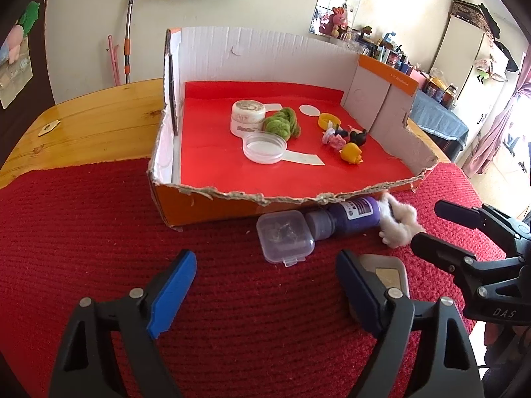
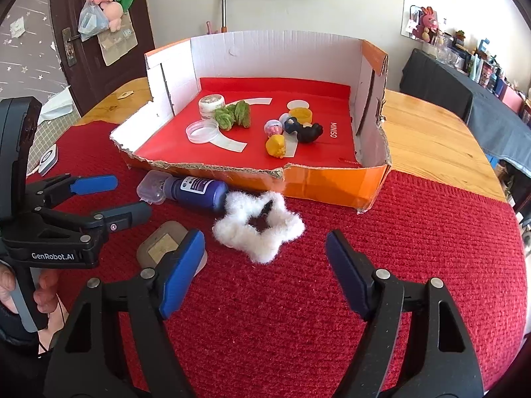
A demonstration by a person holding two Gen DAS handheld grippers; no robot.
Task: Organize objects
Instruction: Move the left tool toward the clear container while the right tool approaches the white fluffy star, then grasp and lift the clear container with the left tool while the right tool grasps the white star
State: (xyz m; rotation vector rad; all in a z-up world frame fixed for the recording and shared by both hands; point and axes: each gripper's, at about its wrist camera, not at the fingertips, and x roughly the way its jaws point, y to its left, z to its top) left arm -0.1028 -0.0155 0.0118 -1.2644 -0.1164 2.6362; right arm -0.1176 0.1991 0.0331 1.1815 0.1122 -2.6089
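A cut-down cardboard box (image 1: 212, 207) (image 2: 325, 182) with a red liner holds a white jar (image 1: 247, 116), a green fuzzy piece (image 1: 282, 124), a clear lid (image 1: 265, 147), a yellow toy (image 1: 351, 152) and small figures (image 2: 303, 129). In front of it on the red mat lie a clear small case (image 1: 285, 235), a purple bottle (image 1: 348, 214) (image 2: 199, 192), a white fluffy star (image 2: 259, 229) (image 1: 398, 220) and a flat tin (image 2: 162, 245) (image 1: 388, 273). My left gripper (image 1: 265, 285) is open and empty, just short of the case. My right gripper (image 2: 265, 265) is open and empty, just short of the star.
A red knitted mat (image 1: 83, 232) covers the near part of a wooden table (image 2: 428, 132). The box's back and side walls stand tall; its front wall is torn low. A white device (image 2: 48, 159) lies at the mat's left edge. Shelves and furniture stand at the right.
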